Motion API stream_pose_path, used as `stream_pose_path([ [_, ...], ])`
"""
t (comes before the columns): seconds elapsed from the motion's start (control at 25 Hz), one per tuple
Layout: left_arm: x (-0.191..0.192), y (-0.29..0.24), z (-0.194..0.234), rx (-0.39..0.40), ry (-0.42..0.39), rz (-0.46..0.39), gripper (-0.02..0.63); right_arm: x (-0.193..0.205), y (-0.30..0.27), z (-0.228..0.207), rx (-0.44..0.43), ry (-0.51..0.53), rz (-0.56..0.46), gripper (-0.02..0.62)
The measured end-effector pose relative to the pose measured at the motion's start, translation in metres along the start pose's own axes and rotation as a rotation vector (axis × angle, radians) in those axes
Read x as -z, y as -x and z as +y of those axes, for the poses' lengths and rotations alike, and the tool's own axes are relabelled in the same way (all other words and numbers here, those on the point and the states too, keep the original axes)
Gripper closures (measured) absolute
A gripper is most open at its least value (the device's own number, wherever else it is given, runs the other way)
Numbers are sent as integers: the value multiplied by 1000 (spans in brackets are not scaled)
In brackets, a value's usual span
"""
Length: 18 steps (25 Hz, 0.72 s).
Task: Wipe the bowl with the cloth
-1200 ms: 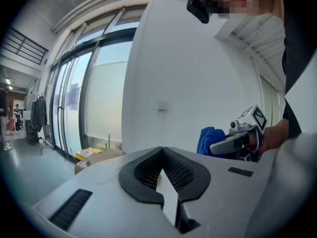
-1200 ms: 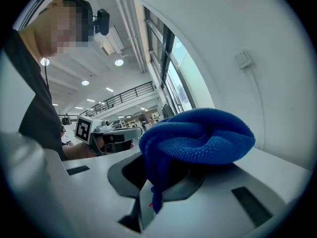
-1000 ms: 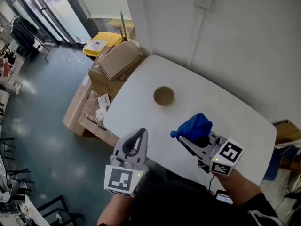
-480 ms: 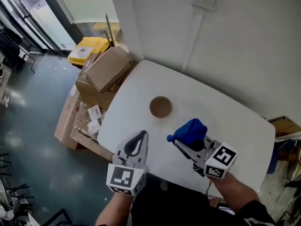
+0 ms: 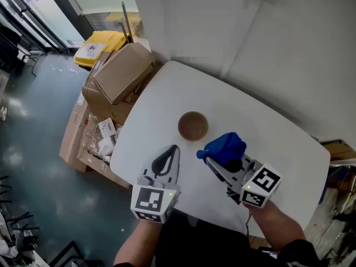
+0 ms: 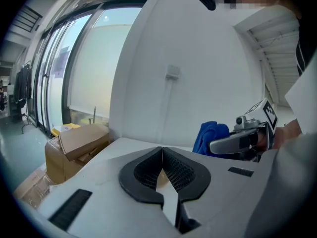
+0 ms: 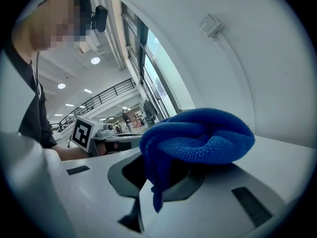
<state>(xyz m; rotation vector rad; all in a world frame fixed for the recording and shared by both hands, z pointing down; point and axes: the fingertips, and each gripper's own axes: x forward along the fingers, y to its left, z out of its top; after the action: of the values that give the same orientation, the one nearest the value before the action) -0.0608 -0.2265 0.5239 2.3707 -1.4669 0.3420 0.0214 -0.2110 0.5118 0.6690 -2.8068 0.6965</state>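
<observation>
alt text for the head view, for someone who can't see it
Seen from above, a person's right gripper holds a bunched blue cloth close to a small brown bowl that stands on a white table. The left gripper, shut and empty, hovers beside it near the table's front edge. Cardboard boxes sit on the floor to the left.

Clutter beside a white table [image 5: 161, 110]
A closed cardboard box [image 5: 123, 74] sits at the table's corner atop more cartons [image 5: 75, 129]; a yellow bin [image 5: 95, 44] stands behind, and a wall switch [image 6: 172, 72] is mounted above.
</observation>
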Motion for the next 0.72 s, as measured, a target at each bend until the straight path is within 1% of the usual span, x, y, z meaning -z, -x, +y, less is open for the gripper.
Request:
stream_pose_path([
  [0.2,21,-30,8,2,43,45,594,13,-10,-18,6,-21,25,552],
  [0.36,43,-51,19,-23,61,88,585,23,-13,-30,13,-38,35,552],
  [0.4,52,-57,22,-25,78,107,540,26,-14,-33,15,-42,36,552],
  [0.44,61,-63,25,-23,102,129,480,29,-15,-36,18,-47,37,552],
  [0.52,79,-75,29,-23,156,170,421,35,-16,-42,24,-59,39,552],
  [0.72,115,-98,37,-45,277,236,356,53,-12,-49,36,-89,51,552],
])
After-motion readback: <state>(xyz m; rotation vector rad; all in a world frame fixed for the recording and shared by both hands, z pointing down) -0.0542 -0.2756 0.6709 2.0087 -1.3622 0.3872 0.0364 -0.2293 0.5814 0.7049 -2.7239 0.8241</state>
